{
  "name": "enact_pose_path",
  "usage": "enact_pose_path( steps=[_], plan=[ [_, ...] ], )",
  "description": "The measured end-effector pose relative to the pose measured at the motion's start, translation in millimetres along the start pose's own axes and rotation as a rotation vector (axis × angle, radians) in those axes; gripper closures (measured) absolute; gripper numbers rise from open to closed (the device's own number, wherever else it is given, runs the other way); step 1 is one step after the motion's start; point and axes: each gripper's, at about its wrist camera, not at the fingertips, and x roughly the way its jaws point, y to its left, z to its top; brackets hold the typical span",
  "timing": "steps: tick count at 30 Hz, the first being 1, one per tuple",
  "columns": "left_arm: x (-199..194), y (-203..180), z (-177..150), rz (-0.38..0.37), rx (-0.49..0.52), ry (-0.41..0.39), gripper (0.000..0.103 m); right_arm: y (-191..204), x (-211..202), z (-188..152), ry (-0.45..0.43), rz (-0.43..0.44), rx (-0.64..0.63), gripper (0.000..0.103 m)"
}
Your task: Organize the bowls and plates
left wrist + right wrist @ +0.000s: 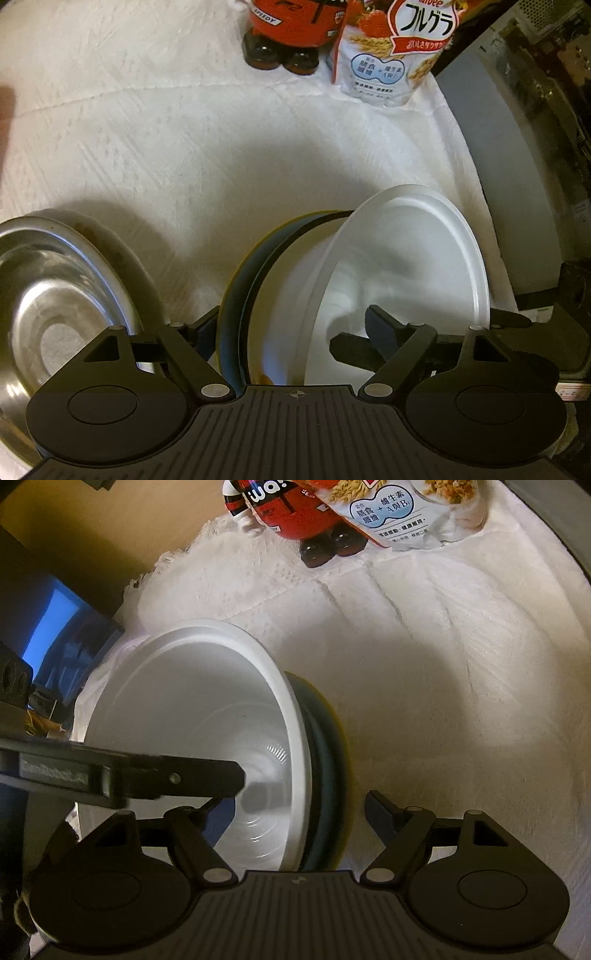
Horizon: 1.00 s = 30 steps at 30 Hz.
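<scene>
On the white cloth [184, 147], white bowl [192, 716] sits nested in dark yellow-rimmed plate [232, 295]. Left gripper [291, 332] and right gripper [295, 812] both spread wide, straddling the stack, grasping nothing. Steel bowl [48, 295] at left, apart.

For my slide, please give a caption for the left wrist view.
Open left gripper straddling white plastic bowl in dark-rimmed plate, beside steel bowl.

We see a shiny round silver metal bowl [55, 295], a smooth white plastic bowl [192, 716], a soft, bumpy white cloth [184, 147], a glossy cereal bag [391, 51] and matt black plastic tongs [291, 808].
</scene>
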Motion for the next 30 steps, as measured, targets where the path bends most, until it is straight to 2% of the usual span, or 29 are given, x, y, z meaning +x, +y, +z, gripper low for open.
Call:
enact_pose_path(
  steps=[6, 9, 11, 17, 23, 25, 28, 29, 30],
  plan=[
    [-3, 4, -1, -0.037, -0.005, -0.011, 0.019, -9, 0, -2, 0.007, 0.032, 0.059, 0.025],
    [-6, 11, -3, -0.068, -0.010, -0.027, 0.023, -20, 0, -5, 0.008, 0.067, 0.128, 0.025],
    [-8, 13, -6, -0.071, 0.006, -0.034, 0.030, -24, -1, -3, 0.010, 0.077, 0.157, 0.025],
    [-9, 10, -12, -0.034, 0.019, -0.040, 0.032, -11, 2, 4, 0.024, 0.025, 0.074, 0.026],
    [-9, 7, -14, -0.005, 0.031, -0.050, 0.032, -16, 4, 6, 0.042, 0.043, 0.079, 0.028],
    [-8, 5, -14, 0.007, 0.029, -0.051, 0.032, -17, 5, 8, 0.049, 0.048, 0.083, 0.031],
    [-8, 2, -14, 0.028, 0.027, -0.058, 0.032, -14, 6, 9, 0.067, 0.072, 0.078, 0.043],
    [-7, 1, -15, 0.039, 0.023, -0.059, 0.032, -13, 6, 10, 0.072, 0.080, 0.076, 0.050],
    [-8, 1, -15, 0.041, 0.017, -0.062, 0.032, -12, 7, 11, 0.075, 0.077, 0.081, 0.051]
  ],
)
